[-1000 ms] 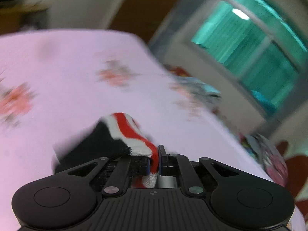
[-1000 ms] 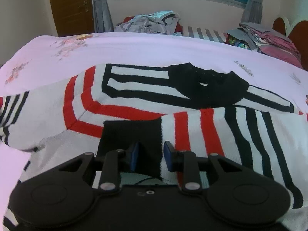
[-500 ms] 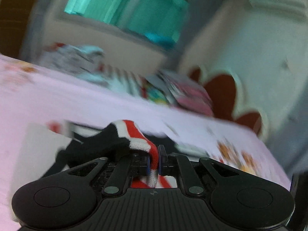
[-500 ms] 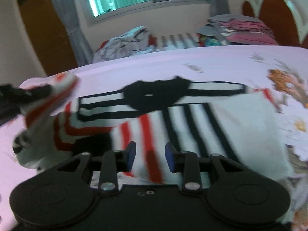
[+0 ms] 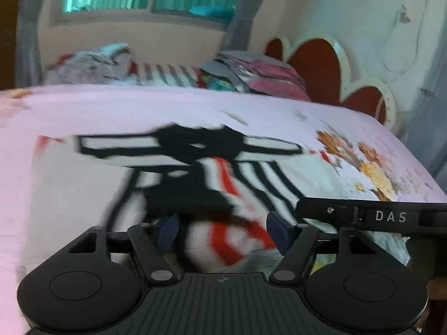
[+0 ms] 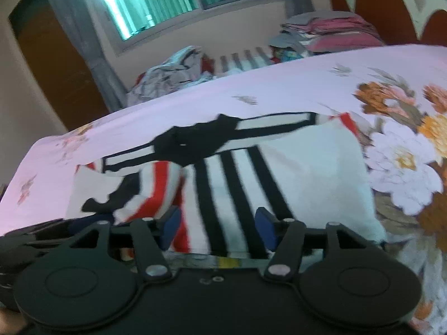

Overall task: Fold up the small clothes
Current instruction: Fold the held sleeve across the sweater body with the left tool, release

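A small white sweater (image 5: 72, 192) with black and red stripes and a black collar lies on the pink flowered bedsheet (image 5: 139, 106); it also shows in the right wrist view (image 6: 307, 167). Its red-striped sleeve (image 5: 229, 223) lies folded across the body. My left gripper (image 5: 223, 230) is open, its jaws on either side of the sleeve's end without closing on it. My right gripper (image 6: 218, 227) is open and empty over the sweater's near edge. The right gripper's arm (image 5: 377, 216) shows at the right of the left wrist view.
A heap of loose clothes (image 6: 173, 72) and a stack of folded clothes (image 6: 329, 30) lie at the bed's far side under the window. A red and white headboard (image 5: 321, 58) stands at the right. The sheet's near edge falls away below both grippers.
My left gripper carried the sleeve from the left across the sweater, then opened and let it go. My right gripper released the black cuff, opened wider and swung right.
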Demonstrator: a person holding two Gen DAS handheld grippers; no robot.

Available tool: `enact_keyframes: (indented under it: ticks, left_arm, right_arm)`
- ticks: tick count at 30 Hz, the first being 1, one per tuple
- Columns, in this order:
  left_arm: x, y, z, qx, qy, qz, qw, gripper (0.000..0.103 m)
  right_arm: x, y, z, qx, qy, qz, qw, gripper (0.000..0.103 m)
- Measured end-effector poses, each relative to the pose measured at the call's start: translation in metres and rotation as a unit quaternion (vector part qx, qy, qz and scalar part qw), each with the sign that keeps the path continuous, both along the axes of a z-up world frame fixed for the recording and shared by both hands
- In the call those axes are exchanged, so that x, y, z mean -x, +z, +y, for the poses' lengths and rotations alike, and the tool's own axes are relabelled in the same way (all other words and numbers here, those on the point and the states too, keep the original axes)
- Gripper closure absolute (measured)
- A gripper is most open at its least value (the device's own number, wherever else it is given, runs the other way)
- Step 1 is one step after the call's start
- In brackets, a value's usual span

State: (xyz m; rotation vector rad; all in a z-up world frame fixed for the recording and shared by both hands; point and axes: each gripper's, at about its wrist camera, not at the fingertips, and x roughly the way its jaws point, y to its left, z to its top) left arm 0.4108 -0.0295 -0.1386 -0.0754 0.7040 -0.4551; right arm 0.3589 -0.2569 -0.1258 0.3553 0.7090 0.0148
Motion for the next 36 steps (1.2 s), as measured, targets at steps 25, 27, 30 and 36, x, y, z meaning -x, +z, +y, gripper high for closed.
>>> enact_keyframes:
  ticks: [25,27,30,36]
  left_arm:
    - [-0.014,-0.062,0.119,-0.096,0.185,0.002,0.9781,0.042]
    - [-0.011,-0.064,0.122,-0.081,0.193,0.003,0.978,0.044]
    - [-0.011,-0.067,0.121,-0.07,0.196,0.007,0.978,0.045]
    - [-0.012,-0.066,0.126,-0.051,0.194,0.023,0.9794,0.049]
  right_arm:
    - [-0.041,0.009,0.035,0.045,0.003,-0.027,0.999,0.096]
    - [-0.039,0.0,0.012,0.026,-0.027,-0.004,0.999,0.096]
    - [-0.036,-0.021,-0.007,0.001,-0.035,0.039,0.999,0.094]
    - [-0.025,-0.027,-0.025,-0.032,-0.059,0.034,0.997,0.076]
